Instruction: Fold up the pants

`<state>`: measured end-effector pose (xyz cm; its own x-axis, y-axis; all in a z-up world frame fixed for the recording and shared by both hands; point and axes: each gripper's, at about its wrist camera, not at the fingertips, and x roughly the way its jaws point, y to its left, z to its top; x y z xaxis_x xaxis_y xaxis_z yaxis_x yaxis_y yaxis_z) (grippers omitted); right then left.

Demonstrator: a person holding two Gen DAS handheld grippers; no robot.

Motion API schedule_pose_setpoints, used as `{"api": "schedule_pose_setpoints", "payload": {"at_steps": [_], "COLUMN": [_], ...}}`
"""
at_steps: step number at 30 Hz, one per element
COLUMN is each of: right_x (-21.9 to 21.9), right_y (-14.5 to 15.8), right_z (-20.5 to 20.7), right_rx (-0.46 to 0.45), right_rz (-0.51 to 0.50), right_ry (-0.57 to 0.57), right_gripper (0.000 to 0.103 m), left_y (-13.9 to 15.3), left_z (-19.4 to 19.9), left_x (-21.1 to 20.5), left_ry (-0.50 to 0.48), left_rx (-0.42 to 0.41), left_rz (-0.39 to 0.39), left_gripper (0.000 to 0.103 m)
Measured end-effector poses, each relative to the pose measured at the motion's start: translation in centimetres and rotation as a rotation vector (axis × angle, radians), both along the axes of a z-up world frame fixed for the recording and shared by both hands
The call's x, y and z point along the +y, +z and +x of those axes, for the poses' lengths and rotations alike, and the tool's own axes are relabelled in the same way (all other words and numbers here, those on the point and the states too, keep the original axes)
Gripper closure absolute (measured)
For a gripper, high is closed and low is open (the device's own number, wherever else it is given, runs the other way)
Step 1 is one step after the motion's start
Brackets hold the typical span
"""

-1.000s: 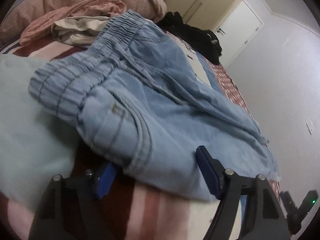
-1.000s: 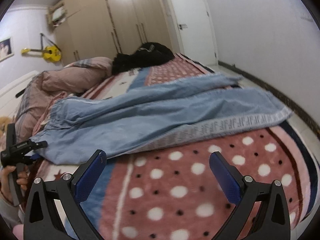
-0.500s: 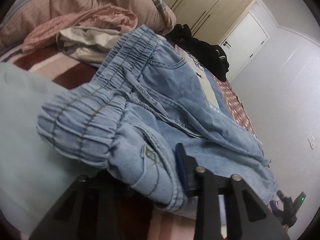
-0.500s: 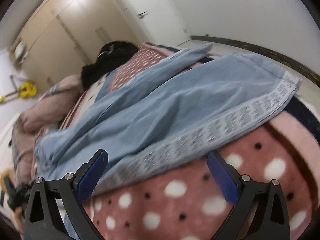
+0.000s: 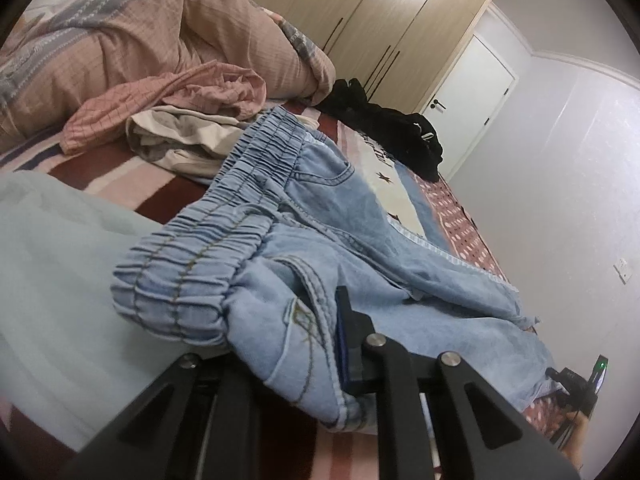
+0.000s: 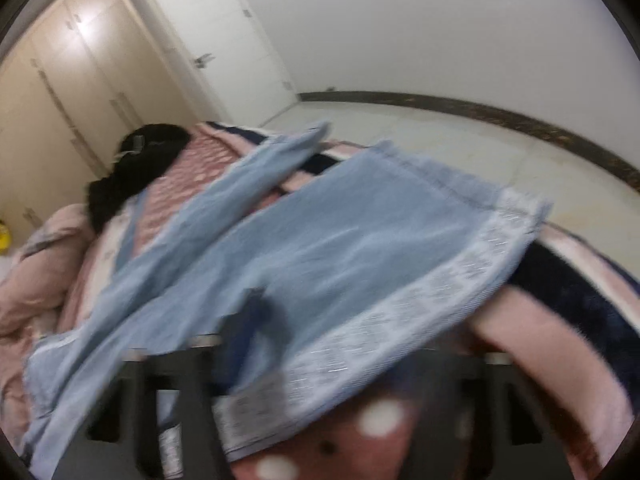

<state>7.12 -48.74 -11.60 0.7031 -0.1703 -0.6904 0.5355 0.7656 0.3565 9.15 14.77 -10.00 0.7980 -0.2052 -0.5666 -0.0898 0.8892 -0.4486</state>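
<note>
Light-blue pants (image 5: 360, 240) spread on bed (image 5: 120, 196), left hand-held gripper (image 5: 320, 356) clamped on waistband corner, right hand-held gripper (image 6: 320, 344) blurred at leg side seam, closure unclear.

The light-blue denim pants (image 5: 360, 208) are soft, washed cotton cloth, matt, with a gathered elastic waistband and raised stitched seams; beside the pants' hem, in the right wrist view, a white woven patterned band (image 6: 420, 316) glints faintly. Under the pants lies a fleecy pink-and-maroon blanket (image 5: 132, 184), plush and matt. Behind the pants' waistband, a crinkled pink checked cloth (image 5: 168, 100) looks thin and rough. Beyond the pants, the beige wooden wardrobe doors (image 5: 384, 20) show a smooth, slightly glossy finish.
</note>
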Motion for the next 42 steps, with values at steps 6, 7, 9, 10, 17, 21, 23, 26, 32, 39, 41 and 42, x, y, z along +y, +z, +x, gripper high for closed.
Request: {"api": "schedule_pose_setpoints", "payload": {"at_steps": [6,7,9,10,17,21,23,26,32,39,41,42], "right_x": [0.2,0.5,1.1,1.4,2.1,3.1,3.6,4.1,4.8,5.4,5.4,5.3], "right_y": [1.4,1.8,2.8,3.2,5.0,6.1,6.5,7.0,9.4,12.7,12.9,13.0], "right_z": [-2.2,-2.6,-3.8,-4.2,-8.3,-10.7,-11.6,-11.6,-7.5,1.7,4.5,6.1], "right_rx": [-0.043,-0.046,-0.057,-0.06,-0.071,-0.082,-0.082,-0.044,-0.002,0.054,0.072,0.08], "right_rz": [-0.019,-0.029,-0.05,-0.057,-0.046,-0.059,-0.064,-0.076,-0.131,-0.177,-0.17,-0.17], "right_ry": [0.036,0.049,0.078,0.091,0.143,0.184,0.207,0.247,0.351,0.433,0.432,0.426], "right_gripper": [0.096,0.097,0.097,0.097,0.097,0.097,0.097,0.097,0.097,0.097,0.097,0.097], "left_y": [1.1,1.2,1.5,1.6,2.7,3.1,3.4,3.8,6.2,7.1,7.0,6.9], "left_z": [-2.4,-3.0,-4.1,-4.7,-8.9,-11.2,-11.7,-11.2,-7.9,0.4,2.6,4.1], "left_x": [0.5,0.8,1.4,1.7,2.6,3.5,3.8,3.7,3.0,3.8,3.7,3.7], "left_ry": [0.001,0.004,0.006,0.004,0.007,0.023,0.018,-0.008,-0.047,-0.065,-0.074,-0.082], "left_rx": [-0.008,-0.008,-0.005,-0.003,-0.01,-0.004,0.008,0.039,0.059,0.169,0.197,0.213], "left_rz": [0.057,0.061,0.064,0.064,0.101,0.106,0.12,0.142,0.212,0.224,0.238,0.242], "left_gripper": [0.092,0.092,0.092,0.092,0.092,0.092,0.092,0.092,0.09,0.088,0.088,0.088]}}
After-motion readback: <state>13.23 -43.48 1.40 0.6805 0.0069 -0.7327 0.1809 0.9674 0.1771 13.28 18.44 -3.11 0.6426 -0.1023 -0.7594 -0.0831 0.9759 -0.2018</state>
